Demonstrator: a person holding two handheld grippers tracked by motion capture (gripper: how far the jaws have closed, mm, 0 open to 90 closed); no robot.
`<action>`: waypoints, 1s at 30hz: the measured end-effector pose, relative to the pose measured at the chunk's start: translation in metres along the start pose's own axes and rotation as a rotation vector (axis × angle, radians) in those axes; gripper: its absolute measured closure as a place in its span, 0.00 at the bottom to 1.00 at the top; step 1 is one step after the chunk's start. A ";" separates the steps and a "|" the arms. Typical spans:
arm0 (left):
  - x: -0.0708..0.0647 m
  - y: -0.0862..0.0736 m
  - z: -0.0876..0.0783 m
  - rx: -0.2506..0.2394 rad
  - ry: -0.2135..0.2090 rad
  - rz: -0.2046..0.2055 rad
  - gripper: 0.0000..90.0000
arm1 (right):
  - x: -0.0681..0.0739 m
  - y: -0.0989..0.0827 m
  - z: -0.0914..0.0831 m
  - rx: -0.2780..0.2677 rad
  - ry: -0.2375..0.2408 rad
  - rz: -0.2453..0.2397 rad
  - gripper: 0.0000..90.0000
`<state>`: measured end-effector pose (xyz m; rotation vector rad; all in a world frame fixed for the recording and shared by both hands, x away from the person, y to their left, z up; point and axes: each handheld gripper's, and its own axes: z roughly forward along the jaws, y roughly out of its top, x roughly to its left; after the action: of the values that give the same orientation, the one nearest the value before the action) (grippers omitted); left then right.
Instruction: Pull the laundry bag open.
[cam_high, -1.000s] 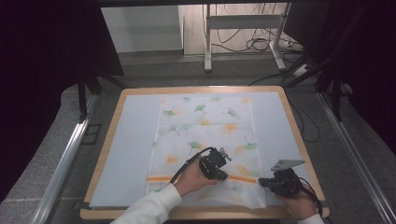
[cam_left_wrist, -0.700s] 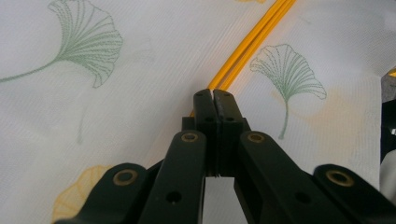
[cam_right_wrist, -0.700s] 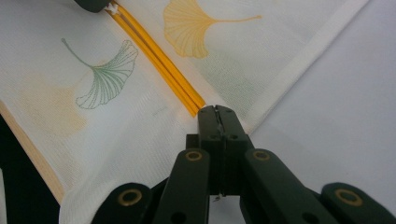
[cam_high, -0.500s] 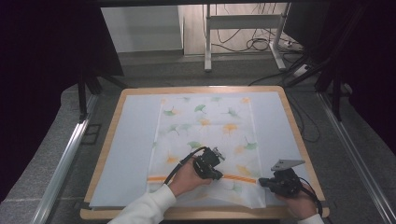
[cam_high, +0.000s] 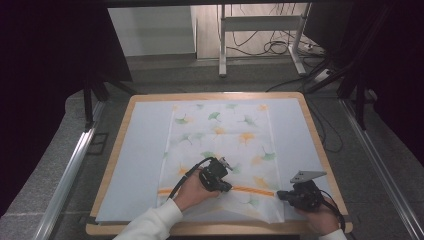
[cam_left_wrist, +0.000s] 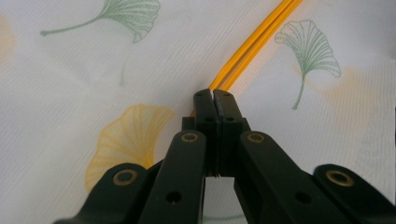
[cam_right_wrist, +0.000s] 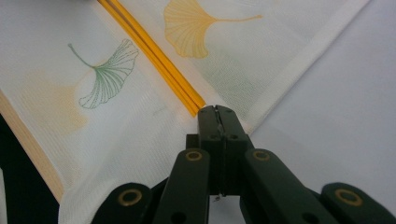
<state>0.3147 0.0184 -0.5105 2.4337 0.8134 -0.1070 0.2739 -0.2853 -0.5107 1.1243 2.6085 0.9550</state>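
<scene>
Resting on the leaf-printed cloth (cam_high: 220, 145), both grippers have their jaws fully closed, pinching nothing visible. The left gripper (cam_left_wrist: 214, 95) tips touch the orange stripe (cam_left_wrist: 252, 44) mid-cloth; the right gripper (cam_right_wrist: 216, 112) sits at the cloth's right hem.

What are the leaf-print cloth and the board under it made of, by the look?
Cloth: thin woven fabric, matte; a fine weave grain and a stitched hem show in the right gripper view, probably cotton or gauze. Board: light wood-look rim, possibly plywood, covered by a smooth pale sheet, maybe paper or plastic.
</scene>
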 end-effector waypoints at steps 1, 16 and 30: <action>0.001 -0.001 -0.001 -0.003 0.000 -0.003 1.00 | 0.000 0.000 0.000 0.000 0.000 0.000 0.99; 0.008 -0.014 -0.010 -0.009 0.013 -0.019 1.00 | 0.000 0.000 0.000 0.001 -0.003 0.000 0.99; 0.018 -0.029 -0.019 -0.005 0.025 -0.045 1.00 | 0.000 0.000 0.000 0.000 -0.001 0.001 0.99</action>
<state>0.3105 0.0575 -0.5135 2.4166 0.8786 -0.0917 0.2737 -0.2853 -0.5107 1.1260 2.6073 0.9549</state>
